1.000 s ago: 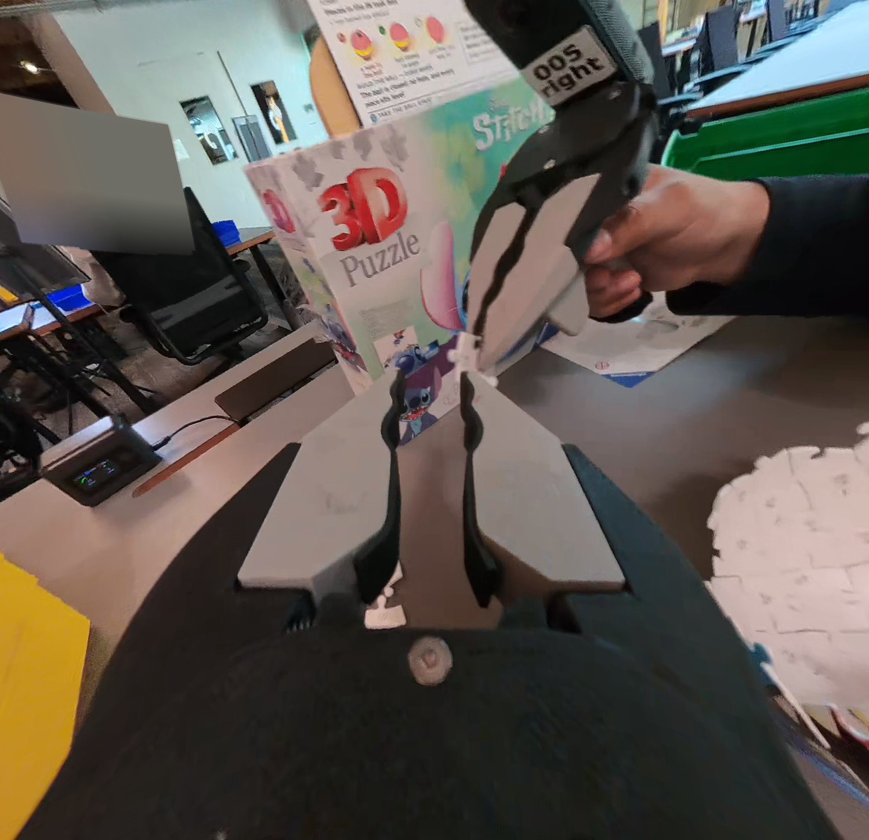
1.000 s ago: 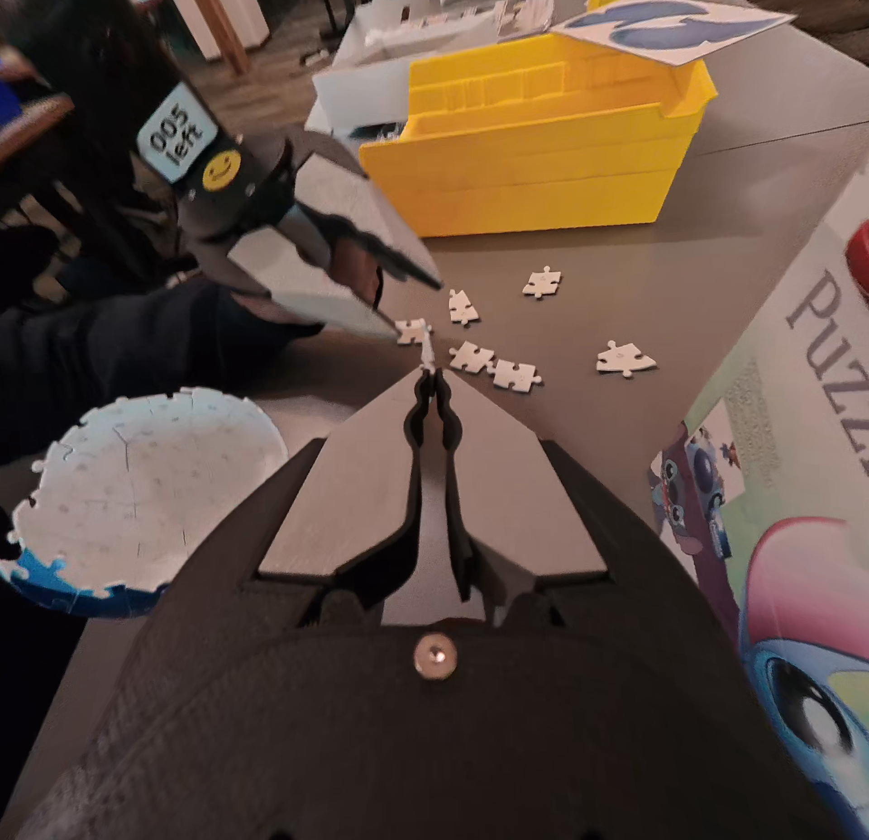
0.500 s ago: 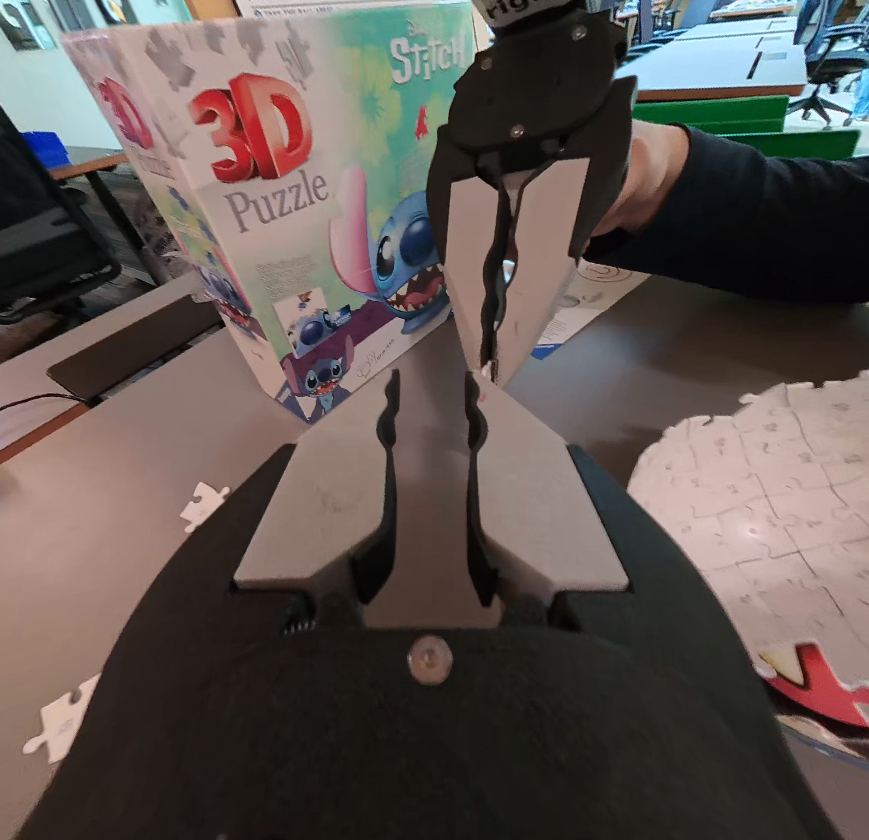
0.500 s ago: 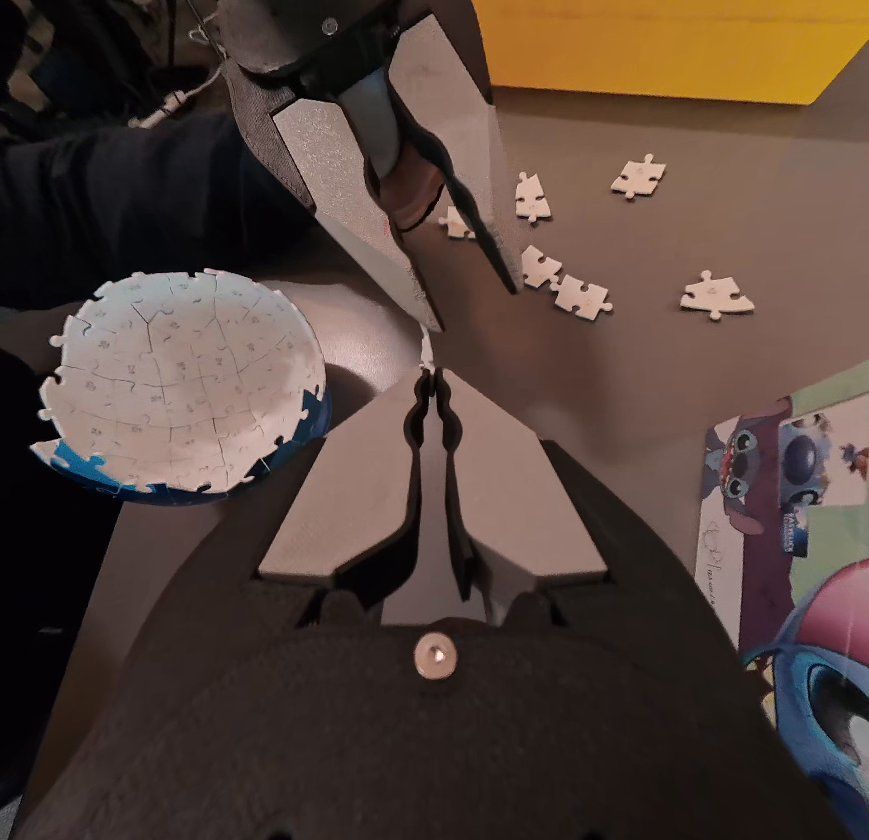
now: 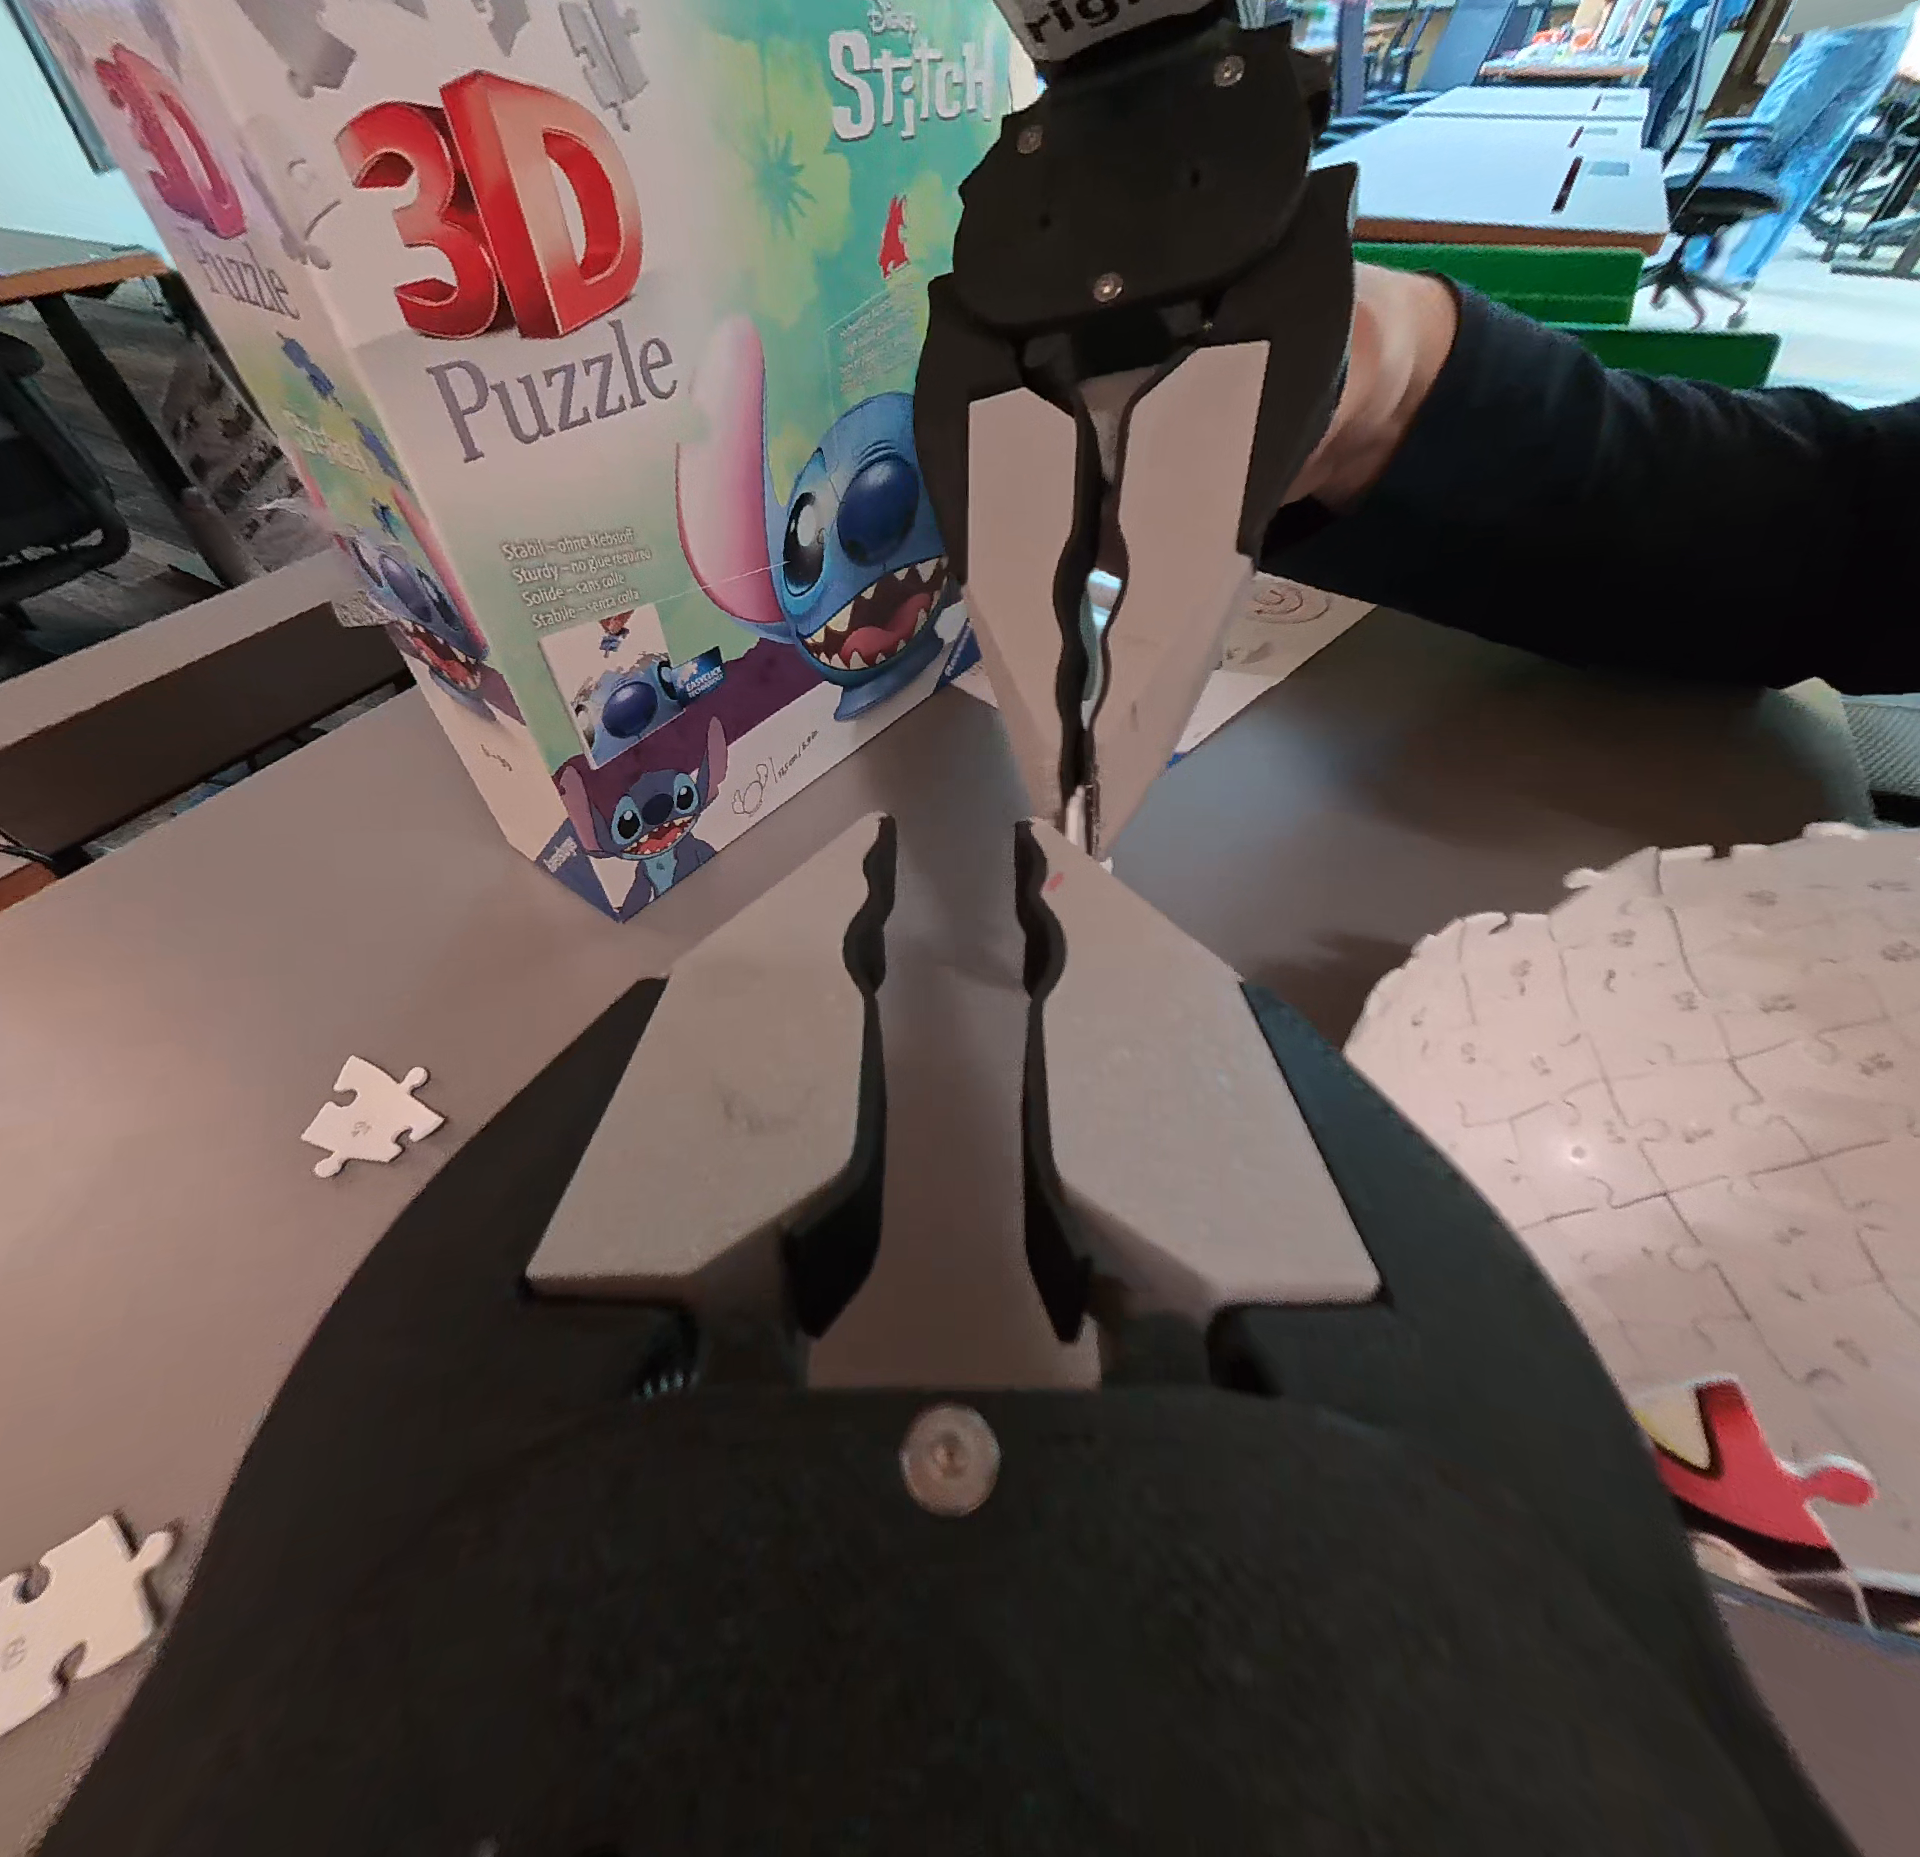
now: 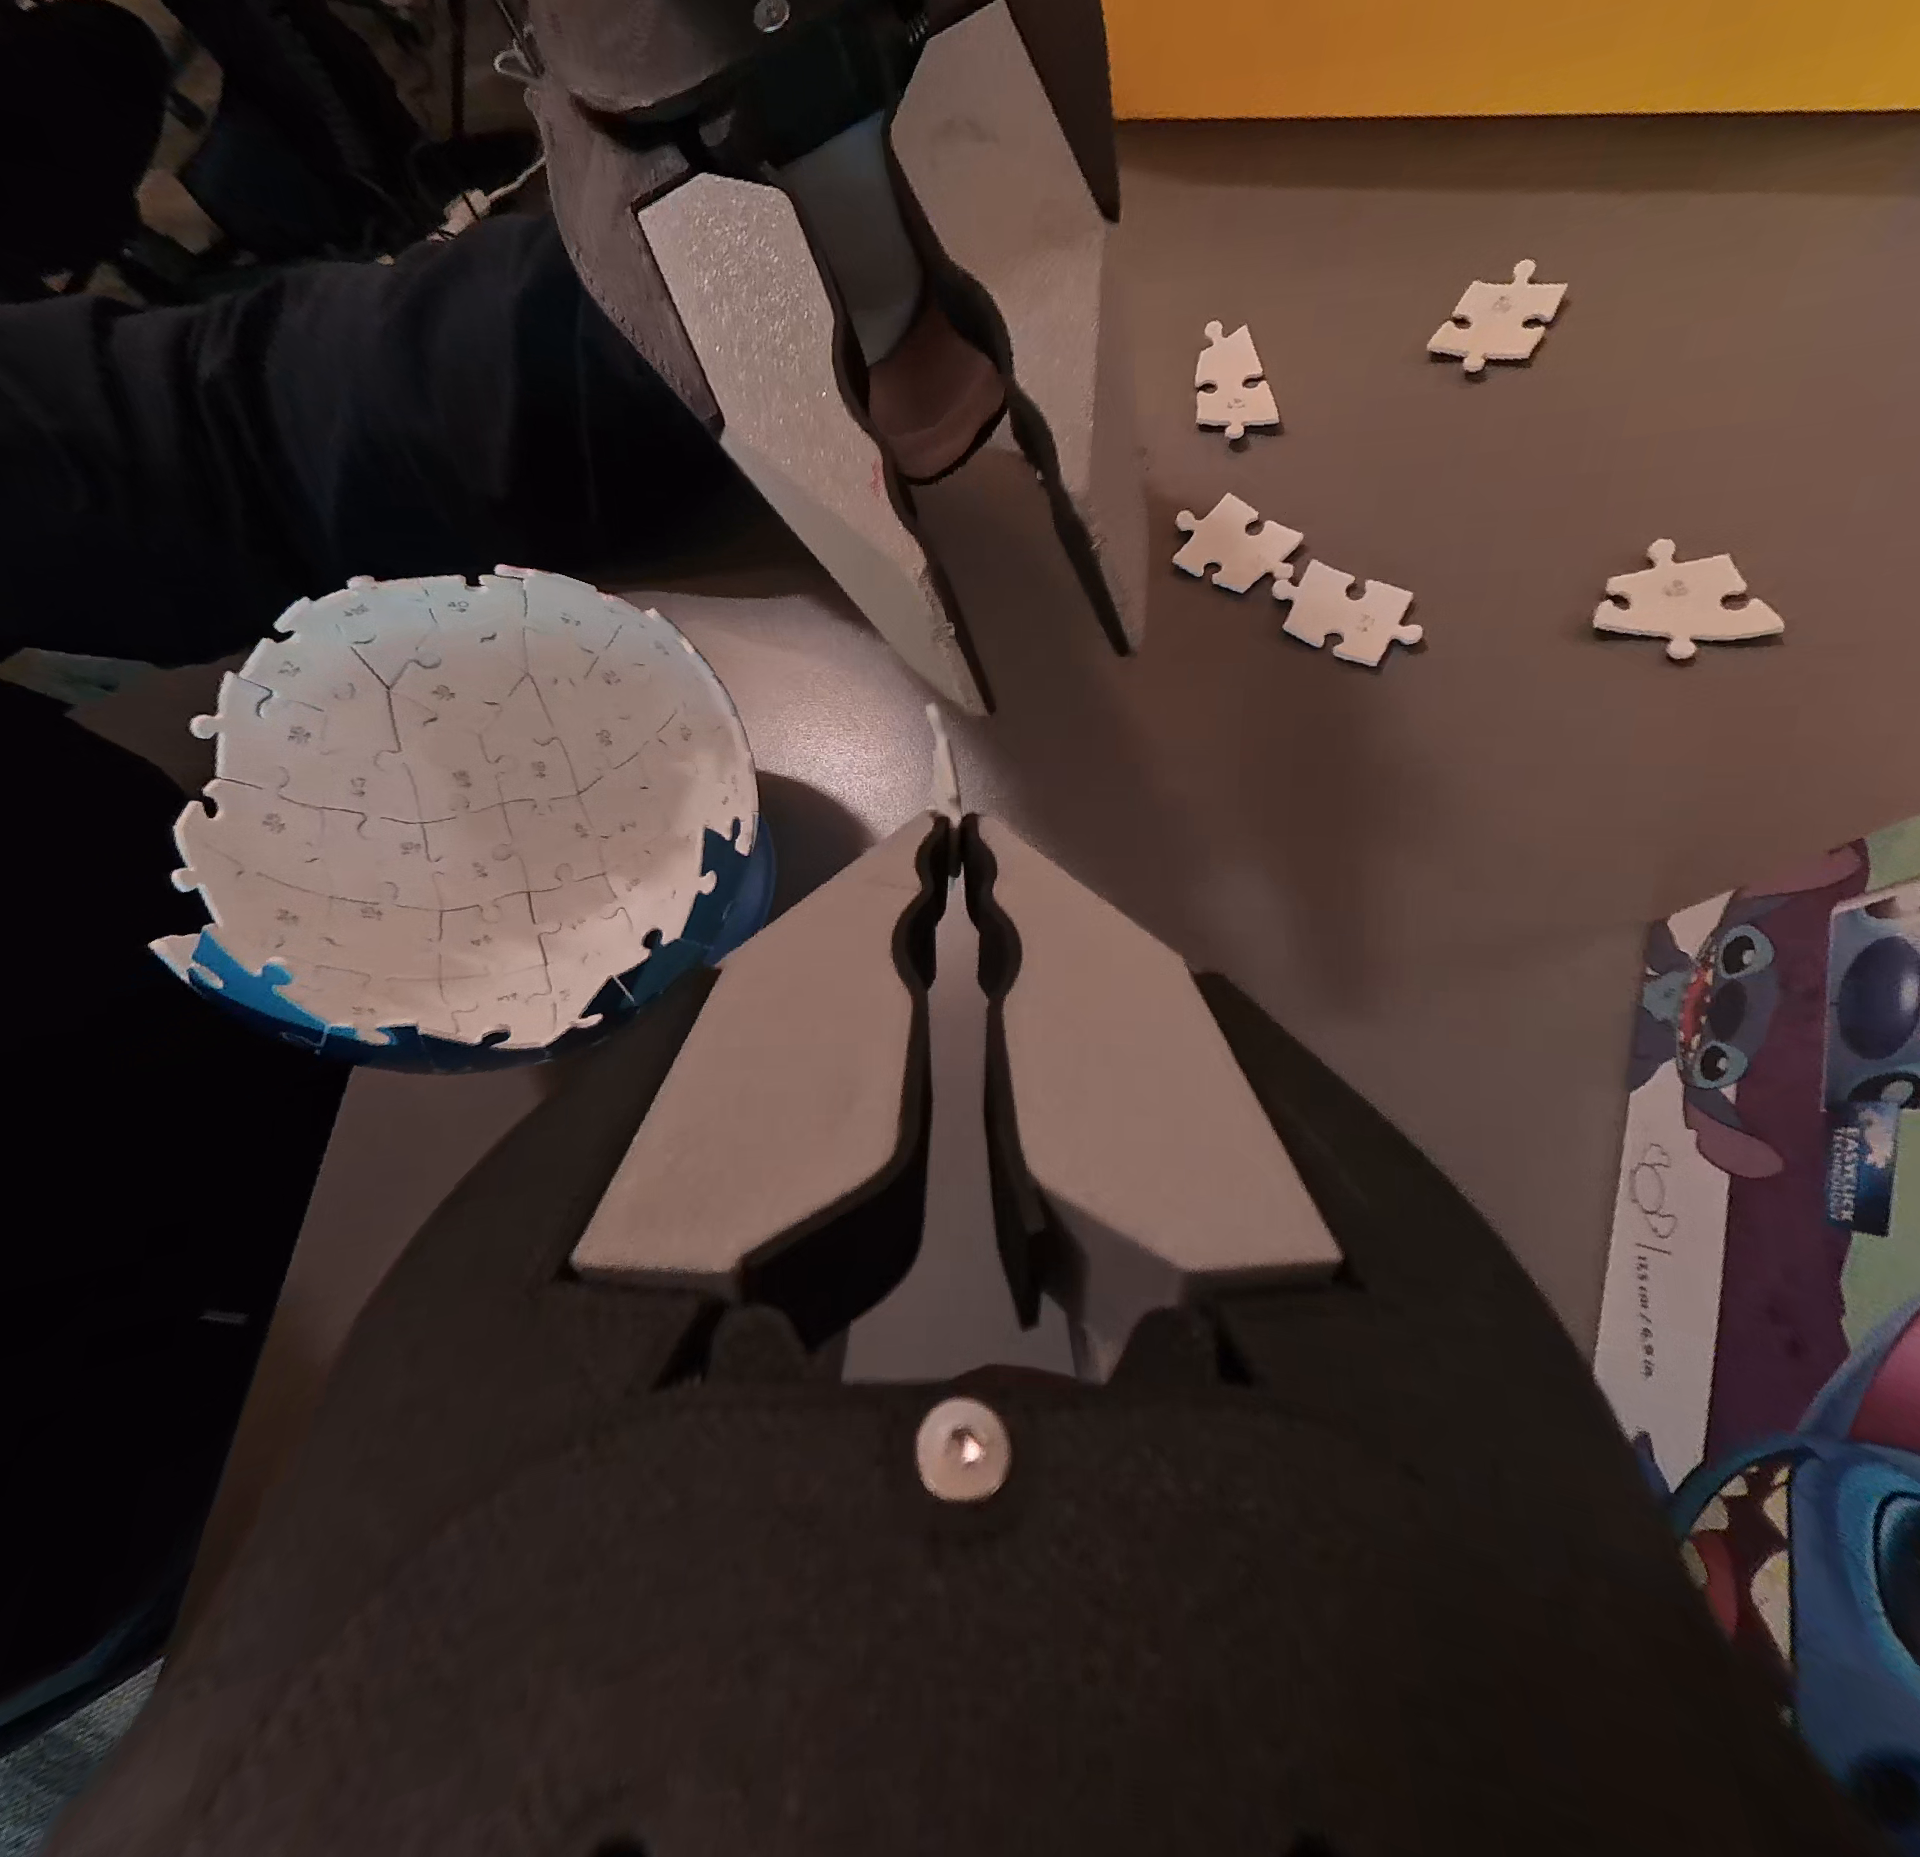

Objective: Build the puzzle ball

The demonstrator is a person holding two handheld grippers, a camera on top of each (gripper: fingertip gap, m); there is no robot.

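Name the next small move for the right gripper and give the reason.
Probably carry the puzzle piece left toward the half-built ball's open rim. The right gripper is shut on it, edge-up; the left gripper hangs open and empty just ahead.

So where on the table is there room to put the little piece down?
Bare table shows between the half-built puzzle ball and the puzzle box, just past the right claw. More shows between the loose pieces and the yellow bin. It is crowded around the loose pieces, beside the open left claw.
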